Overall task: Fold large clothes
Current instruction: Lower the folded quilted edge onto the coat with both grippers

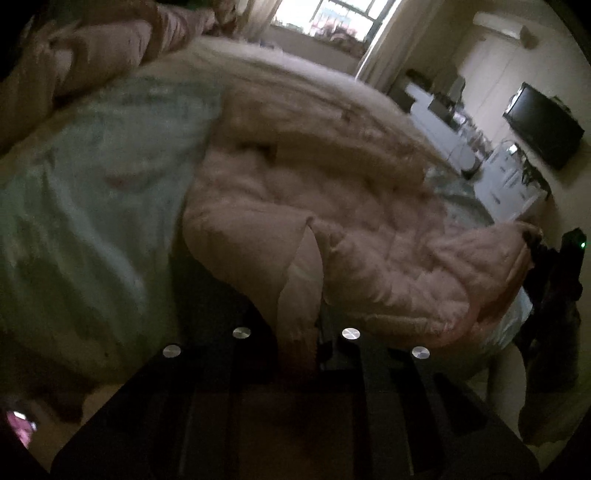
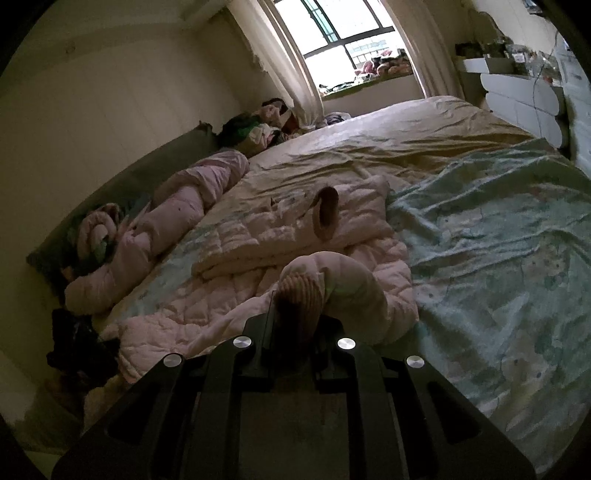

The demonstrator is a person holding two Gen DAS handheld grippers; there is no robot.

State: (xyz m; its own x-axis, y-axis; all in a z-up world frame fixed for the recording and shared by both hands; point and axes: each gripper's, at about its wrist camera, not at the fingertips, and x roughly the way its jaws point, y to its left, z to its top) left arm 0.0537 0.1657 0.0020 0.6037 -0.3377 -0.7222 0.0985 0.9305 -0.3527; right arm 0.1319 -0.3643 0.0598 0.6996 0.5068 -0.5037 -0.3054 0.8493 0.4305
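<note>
The pink quilted jacket (image 2: 266, 240) on the bed (image 2: 480, 229) is gripped by both tools: hem by the left tool (image 1: 297, 332), cuff by the right tool (image 2: 295, 317).

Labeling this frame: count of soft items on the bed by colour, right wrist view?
Pink: 2, quilted jacket held in both grippers' jaws (right gripper, left gripper), rolled bedding by the wall
Mint green: 1, printed sheet
Cream: 1, cover
Total: 4

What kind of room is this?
It looks like a bedroom in someone's home. A big bed fills most of the room, with a pink padded coat spread on it. There is a window with curtains behind it, and a television on the wall.
</note>
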